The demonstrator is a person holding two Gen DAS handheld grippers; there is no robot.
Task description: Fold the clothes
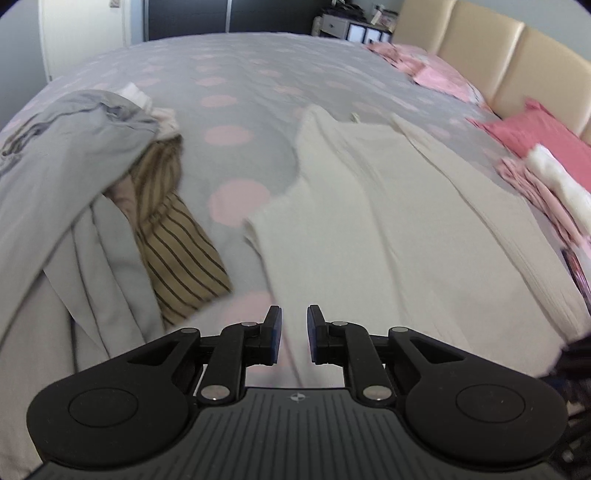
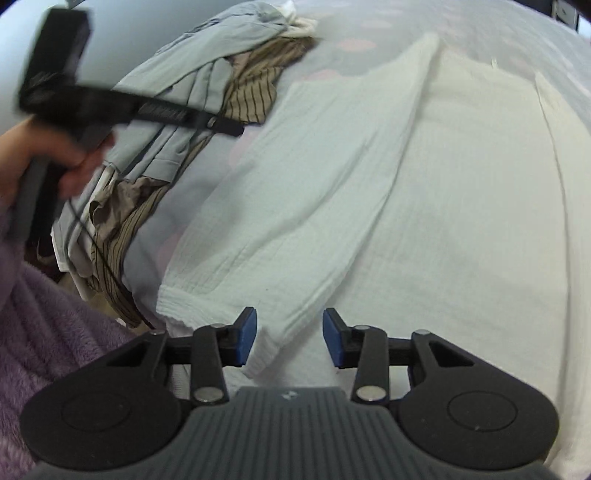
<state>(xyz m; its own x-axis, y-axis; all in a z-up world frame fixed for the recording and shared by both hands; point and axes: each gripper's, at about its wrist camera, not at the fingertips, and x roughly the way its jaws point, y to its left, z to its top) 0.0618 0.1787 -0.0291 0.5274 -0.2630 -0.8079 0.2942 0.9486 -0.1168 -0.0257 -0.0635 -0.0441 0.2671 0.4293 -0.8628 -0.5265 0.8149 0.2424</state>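
The white top (image 2: 369, 192) lies spread on the bed (image 1: 240, 85), 1 sleeve folded in. Both tongs, left (image 1: 294, 334) and right (image 2: 289, 338), are apart, holding nothing. A shallow pinch could slip and undo the sleeve.

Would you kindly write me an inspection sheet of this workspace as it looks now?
Surface: bed cover, grey with pink dots.
Job's things: white garment spread flat, sleeve folded inward.
Clutter: unfolded pile, grey garment over striped brown garment; pink folded stack by the headboard.
Grippers: left hand-held gripper open, empty; right hand-held gripper open over the sleeve cuff.
Cables: thin black cable under the left hand.
Surroundings: white drawers beyond the bed.
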